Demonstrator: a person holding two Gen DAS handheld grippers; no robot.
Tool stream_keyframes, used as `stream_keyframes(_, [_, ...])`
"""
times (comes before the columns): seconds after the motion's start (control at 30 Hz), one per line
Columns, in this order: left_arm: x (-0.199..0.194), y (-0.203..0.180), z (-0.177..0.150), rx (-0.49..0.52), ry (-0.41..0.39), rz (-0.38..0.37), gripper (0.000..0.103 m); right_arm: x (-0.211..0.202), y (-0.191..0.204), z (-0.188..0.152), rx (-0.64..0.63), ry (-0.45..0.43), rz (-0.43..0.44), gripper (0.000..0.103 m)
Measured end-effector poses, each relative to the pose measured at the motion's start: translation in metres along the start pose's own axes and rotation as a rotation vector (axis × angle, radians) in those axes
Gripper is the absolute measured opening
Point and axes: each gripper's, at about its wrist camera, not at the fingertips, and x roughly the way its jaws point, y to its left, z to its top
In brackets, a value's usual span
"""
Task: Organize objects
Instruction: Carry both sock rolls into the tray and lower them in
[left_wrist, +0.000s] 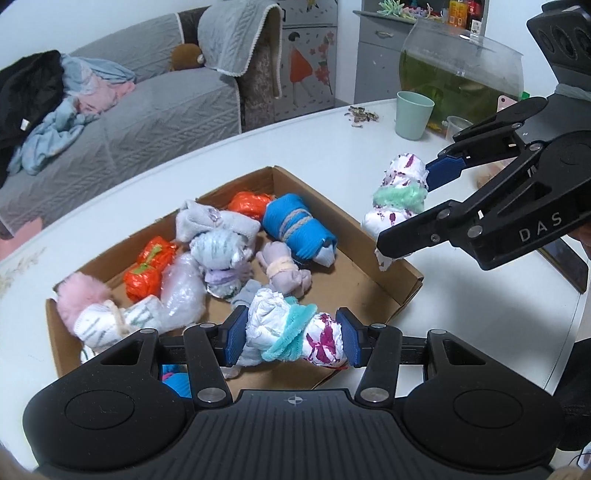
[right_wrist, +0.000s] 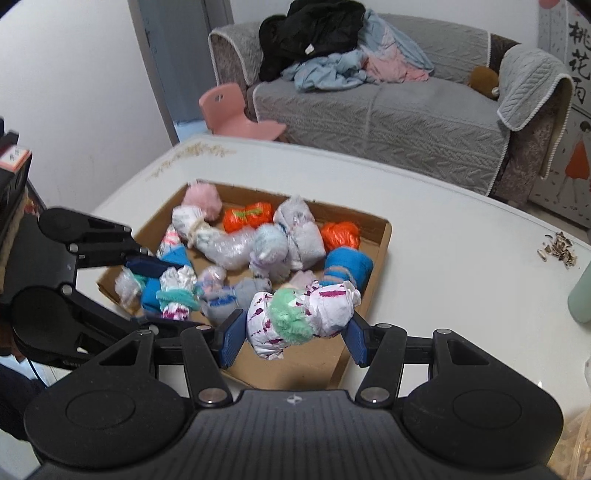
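Left gripper (left_wrist: 293, 341): pads are pressing both ends of a white bundle with a teal tie (left_wrist: 291, 338), its long axis running straight across from pad to pad.
Right gripper (right_wrist: 295, 332): pads are clamping a white bundle with a green tie (right_wrist: 295, 317) the same crosswise way.
Bundles versus box: both are hanging above the near rim of the cardboard box (left_wrist: 399, 291); the left one is sitting further inside it.
Box contents: wrapped bundles are crowding it; bare floor is showing nearest the right gripper, probably.
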Motion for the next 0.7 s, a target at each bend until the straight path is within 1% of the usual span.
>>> stream_keyframes(0.17, [0.007, 0.004, -0.005, -0.033, 0.007, -0.005, 0.058, 0.003, 0.0, -0.001, -0.017, 0.015, -0.013, 0.052])
stream_keyframes(0.23, [0.011, 0.01, -0.008, -0.074, 0.015, -0.007, 0.058, 0.005, 0.0, -0.002, -0.017, 0.019, -0.013, 0.052])
stream_keyframes(0.4, [0.031, 0.023, -0.019, -0.164, 0.069, 0.019, 0.058, 0.022, 0.004, -0.003, -0.034, 0.049, -0.007, 0.052])
stream_keyframes(0.5, [0.039, 0.027, -0.024, -0.194, 0.082, 0.023, 0.058, 0.032, 0.007, -0.005, -0.051, 0.072, -0.002, 0.052])
stream_keyframes(0.7, [0.049, 0.03, -0.029, -0.252, 0.119, -0.005, 0.058, 0.054, 0.009, -0.01, -0.066, 0.123, -0.01, 0.052])
